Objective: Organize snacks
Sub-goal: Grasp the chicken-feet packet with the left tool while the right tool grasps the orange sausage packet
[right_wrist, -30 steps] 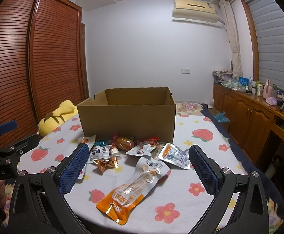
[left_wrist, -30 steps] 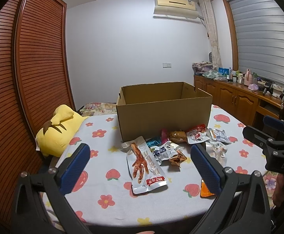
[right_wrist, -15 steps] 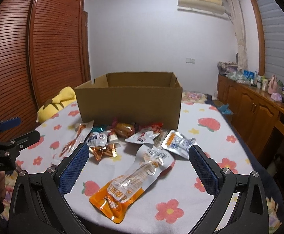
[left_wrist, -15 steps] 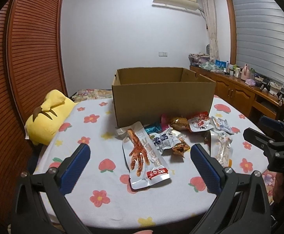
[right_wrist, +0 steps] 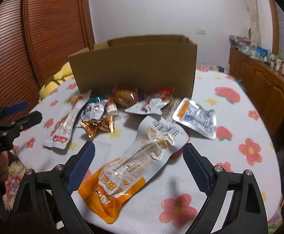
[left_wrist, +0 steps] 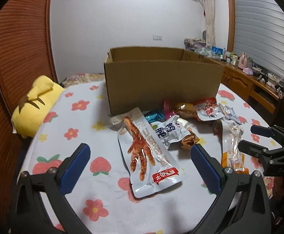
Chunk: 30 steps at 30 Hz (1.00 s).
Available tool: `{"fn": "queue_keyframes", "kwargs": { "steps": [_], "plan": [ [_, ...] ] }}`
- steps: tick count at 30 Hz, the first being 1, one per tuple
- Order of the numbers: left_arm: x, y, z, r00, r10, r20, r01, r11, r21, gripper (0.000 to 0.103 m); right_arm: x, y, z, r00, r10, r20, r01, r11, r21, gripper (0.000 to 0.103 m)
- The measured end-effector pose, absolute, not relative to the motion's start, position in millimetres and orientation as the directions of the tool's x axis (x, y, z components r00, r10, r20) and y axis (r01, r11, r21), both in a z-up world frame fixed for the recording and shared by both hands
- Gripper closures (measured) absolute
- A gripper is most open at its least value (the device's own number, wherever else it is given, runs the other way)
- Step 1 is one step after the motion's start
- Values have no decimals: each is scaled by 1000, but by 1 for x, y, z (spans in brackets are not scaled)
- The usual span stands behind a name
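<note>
Several snack packets lie on a flowered tablecloth in front of an open cardboard box (left_wrist: 161,85), which also shows in the right wrist view (right_wrist: 136,68). My left gripper (left_wrist: 140,165) is open and empty, low over a clear chicken-foot packet (left_wrist: 147,156) that lies between its fingers. My right gripper (right_wrist: 140,165) is open and empty, straddling an orange and clear packet (right_wrist: 134,167). A white and blue packet (left_wrist: 171,132), a gold wrapped candy (right_wrist: 99,126) and a flat pouch (right_wrist: 196,117) lie nearer the box.
A yellow plush toy (left_wrist: 34,105) lies at the table's left edge by a brown slatted wardrobe (left_wrist: 15,48). A wooden sideboard (left_wrist: 245,80) with bottles runs along the right wall. The right gripper shows at the right in the left wrist view (left_wrist: 263,138).
Both grippers have moved forward and tilted down toward the table, so the packets appear larger and closer. Both stay open. No packet has moved.
</note>
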<state>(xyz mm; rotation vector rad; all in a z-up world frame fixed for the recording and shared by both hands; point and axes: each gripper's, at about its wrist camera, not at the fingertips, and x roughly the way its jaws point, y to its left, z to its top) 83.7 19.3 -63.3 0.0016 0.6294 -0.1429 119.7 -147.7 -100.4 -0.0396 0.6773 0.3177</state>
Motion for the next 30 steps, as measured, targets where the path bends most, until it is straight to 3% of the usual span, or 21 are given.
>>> {"fn": "queue_keyframes", "kwargs": {
  "steps": [8, 19, 25, 30],
  "plan": [
    [121, 22, -79, 713, -170, -680, 152, 985, -88, 0, 136, -149, -115, 661, 317, -680, -318, 939, 129, 17],
    [163, 24, -95, 593, -248, -767, 152, 969, -195, 12, 140, -142, -120, 645, 301, -703, -325, 940, 105, 17],
    [176, 16, -107, 553, -224, -802, 149, 974, -168, 14, 145, -137, -119, 628, 307, -716, -341, 935, 102, 16],
    [180, 12, -109, 544, -199, -815, 159, 978, -133, 25, 149, -129, -121, 607, 316, -729, -369, 925, 94, 16]
  ]
}}
